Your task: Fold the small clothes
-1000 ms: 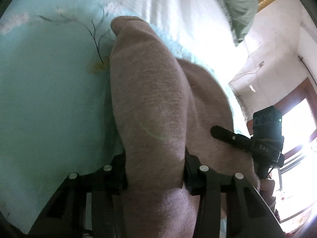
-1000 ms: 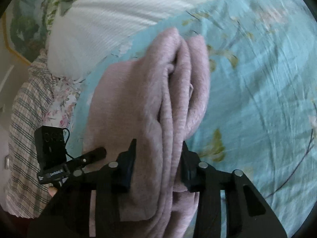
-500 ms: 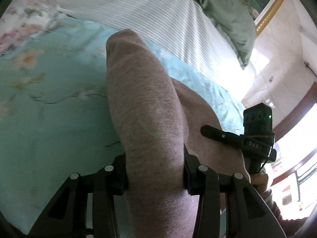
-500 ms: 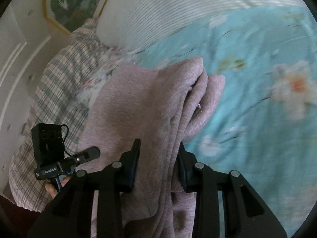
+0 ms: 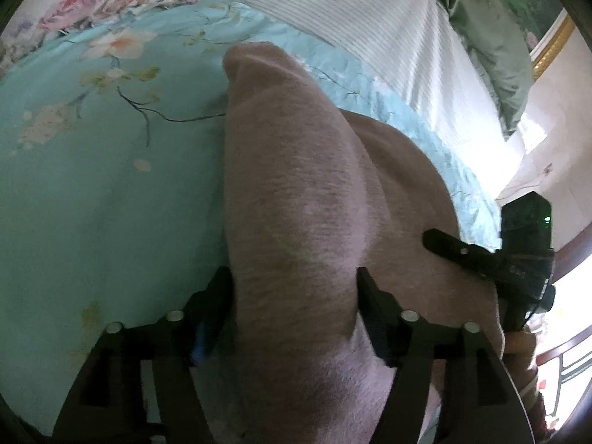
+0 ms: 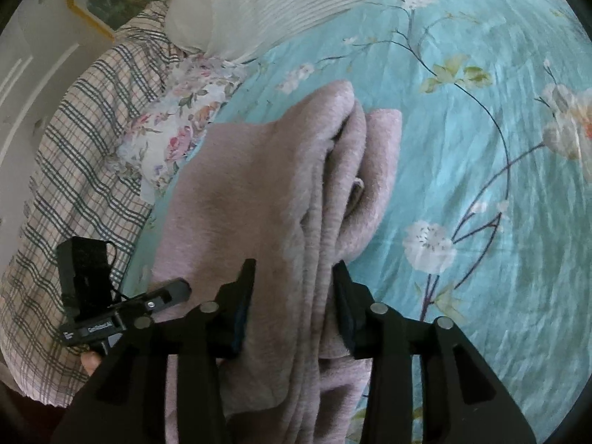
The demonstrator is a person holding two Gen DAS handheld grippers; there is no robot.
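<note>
A folded pink fleece garment (image 5: 296, 185) lies on the teal floral bedsheet (image 5: 92, 185), running away from me as a thick roll. My left gripper (image 5: 294, 277) straddles its near end; its jaws are opening and a thin dark gap shows at the left pad. In the right wrist view the garment (image 6: 259, 185) shows several stacked layers. My right gripper (image 6: 294, 270) straddles those layers; its jaws are opening too, but the cloth still fills the space and touches both pads.
A white striped pillow (image 5: 370, 18) lies beyond the garment, with a green cloth (image 5: 492, 37) behind it. A plaid cloth (image 6: 74, 148) and a floral cloth (image 6: 177, 129) lie at the left of the sheet (image 6: 481, 148). Each view shows the other hand's black tool body (image 5: 525, 251) (image 6: 88, 288) at its edge.
Both grippers have carried the garment across the bed and set it lower. Both pairs of fingers now stand wider apart than before, the left much more so.
</note>
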